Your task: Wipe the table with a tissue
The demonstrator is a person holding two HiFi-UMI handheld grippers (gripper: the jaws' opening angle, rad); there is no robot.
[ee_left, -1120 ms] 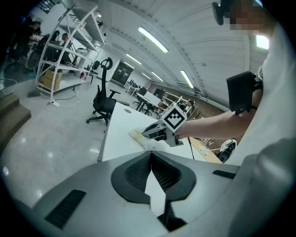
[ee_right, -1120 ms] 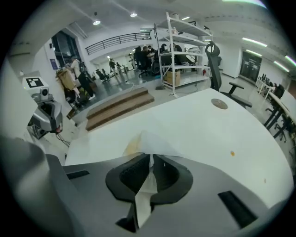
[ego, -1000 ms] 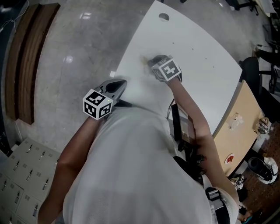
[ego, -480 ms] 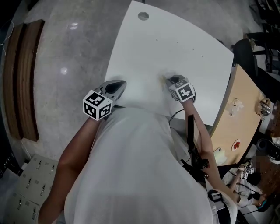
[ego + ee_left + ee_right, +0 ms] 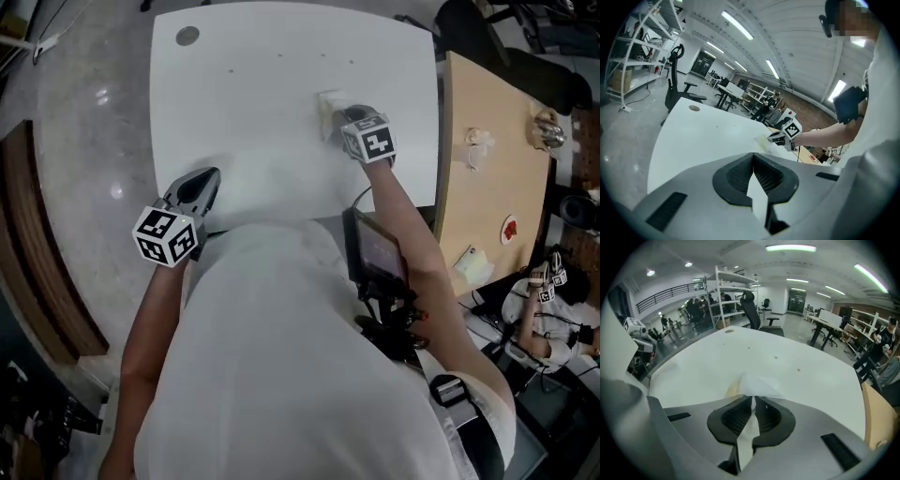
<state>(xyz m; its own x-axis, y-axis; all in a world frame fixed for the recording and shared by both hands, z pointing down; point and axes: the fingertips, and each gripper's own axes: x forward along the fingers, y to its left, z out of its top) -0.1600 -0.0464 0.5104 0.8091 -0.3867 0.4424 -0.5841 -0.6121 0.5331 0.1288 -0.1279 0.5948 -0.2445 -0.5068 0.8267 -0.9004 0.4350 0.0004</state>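
- Head view: right tongs (image 5: 336, 114) are down on the white counter (image 5: 253, 84), with a crumpled tissue (image 5: 327, 101) at their tip, right of centre. Left tongs (image 5: 199, 180) idle by the near left edge.
- Left gripper view: tongs closed tip to tip, nothing caught.
- Right gripper view: tongs clamped on the tissue, which fans flat onto the counter ahead. Small dark specks (image 5: 798, 370) lie beyond.
- Reads as mid-wipe. The next stroke likely wants steady downward pressure, swept toward the unwiped stretch.

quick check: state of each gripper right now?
Left gripper: closed, nothing between its jaws.
Right gripper: closed on the tissue.
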